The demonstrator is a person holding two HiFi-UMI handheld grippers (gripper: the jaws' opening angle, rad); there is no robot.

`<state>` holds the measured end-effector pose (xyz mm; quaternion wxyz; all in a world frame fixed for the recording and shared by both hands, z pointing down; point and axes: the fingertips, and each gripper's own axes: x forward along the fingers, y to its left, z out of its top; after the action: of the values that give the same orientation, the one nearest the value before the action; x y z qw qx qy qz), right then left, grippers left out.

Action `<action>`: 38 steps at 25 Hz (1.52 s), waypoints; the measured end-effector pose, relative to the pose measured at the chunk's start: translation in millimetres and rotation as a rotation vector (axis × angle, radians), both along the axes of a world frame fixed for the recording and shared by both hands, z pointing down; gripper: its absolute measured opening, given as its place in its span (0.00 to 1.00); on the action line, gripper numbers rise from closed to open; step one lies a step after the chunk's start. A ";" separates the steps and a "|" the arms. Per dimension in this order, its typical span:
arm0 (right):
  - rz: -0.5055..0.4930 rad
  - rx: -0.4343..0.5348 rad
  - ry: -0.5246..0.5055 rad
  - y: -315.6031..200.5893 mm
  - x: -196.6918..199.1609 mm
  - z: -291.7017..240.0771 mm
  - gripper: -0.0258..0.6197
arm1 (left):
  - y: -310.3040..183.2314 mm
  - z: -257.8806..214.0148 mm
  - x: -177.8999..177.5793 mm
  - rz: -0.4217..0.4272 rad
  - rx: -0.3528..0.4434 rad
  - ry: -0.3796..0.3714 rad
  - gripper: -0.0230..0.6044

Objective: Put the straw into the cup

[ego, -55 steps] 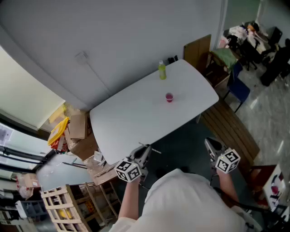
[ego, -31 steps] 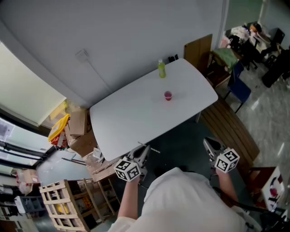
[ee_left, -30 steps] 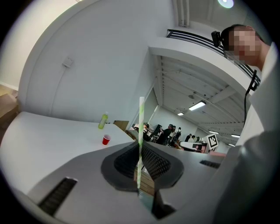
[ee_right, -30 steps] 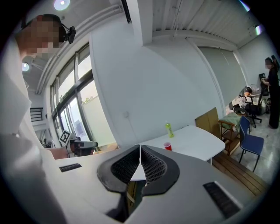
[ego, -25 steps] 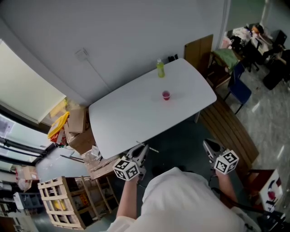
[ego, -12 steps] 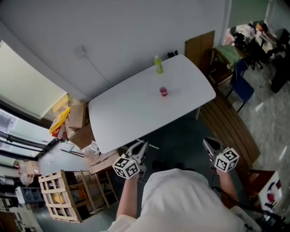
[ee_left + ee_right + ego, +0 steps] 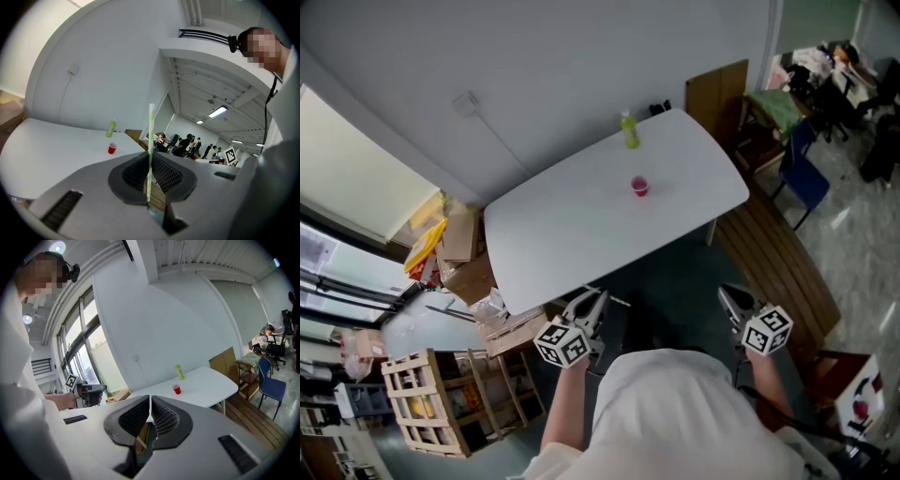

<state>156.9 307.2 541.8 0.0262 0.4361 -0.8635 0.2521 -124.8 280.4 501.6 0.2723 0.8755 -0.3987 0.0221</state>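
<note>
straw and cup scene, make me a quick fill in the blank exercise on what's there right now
1. The left tool is shut on a striped ____.
2. The cup standing on the white table is ____ in colour.
3. The right tool is shut with ____ between its jaws.
4. Beyond the cup, near the table's far edge, stands a green ____.

Missing words: straw; red; nothing; bottle.

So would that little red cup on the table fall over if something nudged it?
Probably quite easily: the red cup looks like a small disposable one, so it is likely light. It stands upright on the smooth white table with nothing against it, so it might slide rather than tip. Whether it holds liquid cannot be told.
</note>
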 end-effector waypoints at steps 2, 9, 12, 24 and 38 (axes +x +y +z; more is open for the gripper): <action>0.005 -0.005 -0.002 -4.3 -1.6 -0.1 0.10 | -5.3 0.3 -1.0 0.003 -0.002 0.003 0.07; 0.013 -0.033 0.009 -24.4 -7.9 3.3 0.10 | -32.5 3.4 -2.5 0.018 -0.009 0.018 0.07; 0.021 -0.041 0.023 -39.5 -12.7 1.6 0.10 | -48.5 5.3 -3.7 0.030 -0.015 0.026 0.07; 0.022 -0.084 0.042 -95.0 -40.3 12.3 0.10 | -109.6 18.3 -21.8 0.067 -0.058 0.024 0.07; 0.072 -0.135 0.051 -169.6 -67.4 23.5 0.10 | -196.2 28.3 -44.3 0.130 -0.074 0.025 0.07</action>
<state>89.4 137.7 565.3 0.0683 0.4703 -0.8274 0.2993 -169.1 84.2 529.9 0.3073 0.8890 -0.3366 0.0435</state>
